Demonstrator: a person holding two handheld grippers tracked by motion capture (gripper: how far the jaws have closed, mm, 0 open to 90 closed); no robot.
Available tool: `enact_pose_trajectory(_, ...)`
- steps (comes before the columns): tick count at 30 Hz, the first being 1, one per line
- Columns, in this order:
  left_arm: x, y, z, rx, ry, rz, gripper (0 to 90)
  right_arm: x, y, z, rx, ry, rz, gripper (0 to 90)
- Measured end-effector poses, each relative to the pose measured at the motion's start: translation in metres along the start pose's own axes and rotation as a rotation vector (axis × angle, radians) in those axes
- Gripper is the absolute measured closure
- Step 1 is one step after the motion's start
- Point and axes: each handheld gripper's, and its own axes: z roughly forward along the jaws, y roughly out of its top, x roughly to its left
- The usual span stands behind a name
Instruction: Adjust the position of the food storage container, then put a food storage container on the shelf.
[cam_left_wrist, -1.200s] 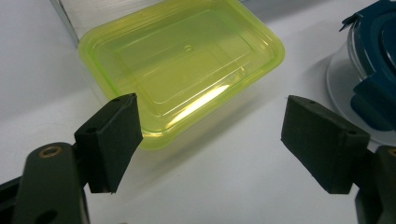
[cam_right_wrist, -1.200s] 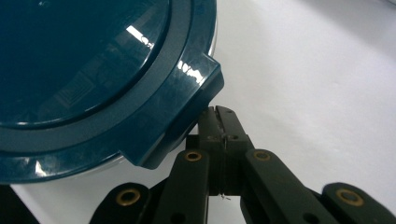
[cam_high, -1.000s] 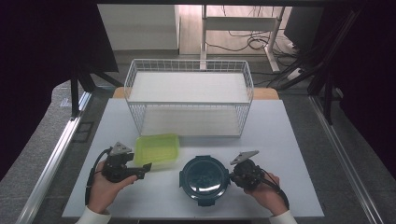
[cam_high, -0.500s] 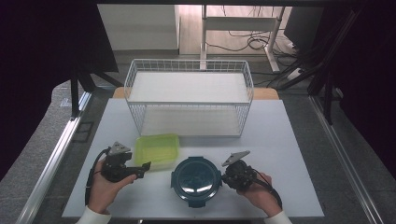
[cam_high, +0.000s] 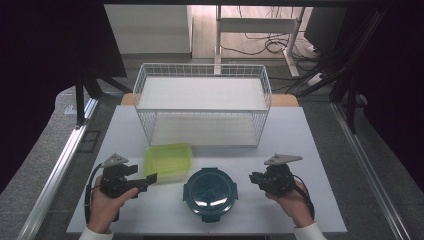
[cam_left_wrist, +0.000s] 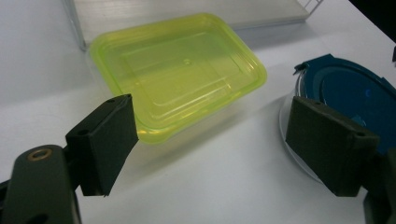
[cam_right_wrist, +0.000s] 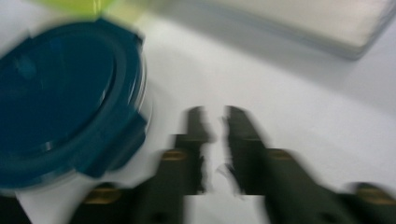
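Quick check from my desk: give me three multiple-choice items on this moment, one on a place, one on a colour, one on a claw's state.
1. The yellow-green container sits:
A. inside the wire basket
B. on the table in front of the wire basket
C. on the floor

2. The round container's lid is:
A. red
B. white
C. dark blue

3. The left claw is:
A. open, holding nothing
B. shut on the lid
C. shut on the basket

Key: 1 B, it lies outside the basket's front wall; 2 C, blue in all views; 3 A, bare table shows between its jaws.
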Motion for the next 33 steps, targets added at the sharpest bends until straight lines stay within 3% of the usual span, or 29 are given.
enact_pose_trajectory(1, 0.0, 0.0, 0.0, 0.0, 0.0, 0.0, 16.1, 0.0, 0.0, 0.0, 0.0, 0.0, 0.0, 63.7)
enact_pose_trajectory(2, -0.002, 0.001, 0.0, -0.001, 0.0, 0.005, 16.1, -0.002, 0.0, -0.004, -0.018, -0.017, 0.043, 46.5)
enact_pose_trajectory(3, -0.002, 0.001, 0.0, -0.001, 0.0, 0.005, 16.0, -0.003, 0.0, -0.005, -0.025, -0.015, 0.05, 41.2)
enact_pose_trajectory(4, -0.003, 0.0, 0.001, 0.004, 0.0, 0.013, 16.0, -0.003, 0.0, -0.005, -0.025, -0.015, 0.05, 41.2)
enact_pose_trajectory(5, -0.004, 0.0, 0.003, 0.012, -0.002, 0.016, 15.7, -0.004, -0.001, -0.007, -0.035, 0.007, 0.072, 32.6)
enact_pose_trajectory(8, -0.006, 0.0, 0.006, 0.027, -0.019, 0.01, 15.0, -0.006, -0.002, -0.01, -0.048, 0.05, 0.099, 26.6)
enact_pose_trajectory(21, -0.015, 0.005, 0.009, 0.023, -0.057, 0.028, 13.9, -0.005, -0.007, -0.018, -0.077, 0.072, 0.156, 23.1)
enact_pose_trajectory(25, -0.015, 0.004, 0.008, 0.015, -0.073, 0.015, 13.5, -0.004, -0.005, -0.013, -0.086, 0.12, 0.184, 22.3)
enact_pose_trajectory(31, -0.016, 0.005, 0.007, 0.002, -0.128, -0.02, 12.6, 0.004, -0.005, -0.004, -0.053, 0.158, 0.169, 18.9)
enact_pose_trajectory(33, -0.018, 0.002, 0.008, 0.003, -0.165, -0.031, 12.0, 0.006, -0.004, -0.004, -0.051, 0.169, 0.17, 18.4)
